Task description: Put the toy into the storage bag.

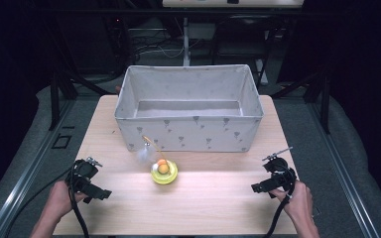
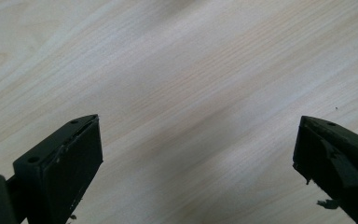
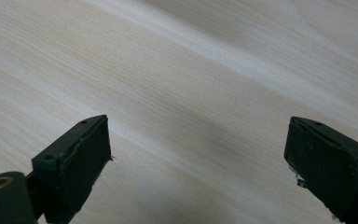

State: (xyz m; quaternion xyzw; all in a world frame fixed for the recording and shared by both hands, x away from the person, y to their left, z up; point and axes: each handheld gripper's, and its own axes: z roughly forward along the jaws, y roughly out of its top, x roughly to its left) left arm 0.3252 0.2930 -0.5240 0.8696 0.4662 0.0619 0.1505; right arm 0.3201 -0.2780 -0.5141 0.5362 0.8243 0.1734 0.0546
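The round yellow toy with an orange ball on top and a white feather [image 1: 163,171] lies mid-table on the pale wooden table [image 1: 218,198], just near of the grey fabric box [image 1: 188,130], between the empty, wide-open left gripper [image 1: 95,194] and right gripper [image 1: 259,187], well apart from both.

High view: fixed above the person's side, facing forward and down, far enough to take in the whole wooden table [image 1: 218,198], fabric box [image 1: 188,106] mid-frame, dark floor around. Left gripper view: rides the left gripper [image 2: 193,154], close over bare tabletop, jaws at lower corners of the frame. Right gripper view: same setup on the right gripper [image 3: 198,158]. Shared between all three: the table's wood surface.
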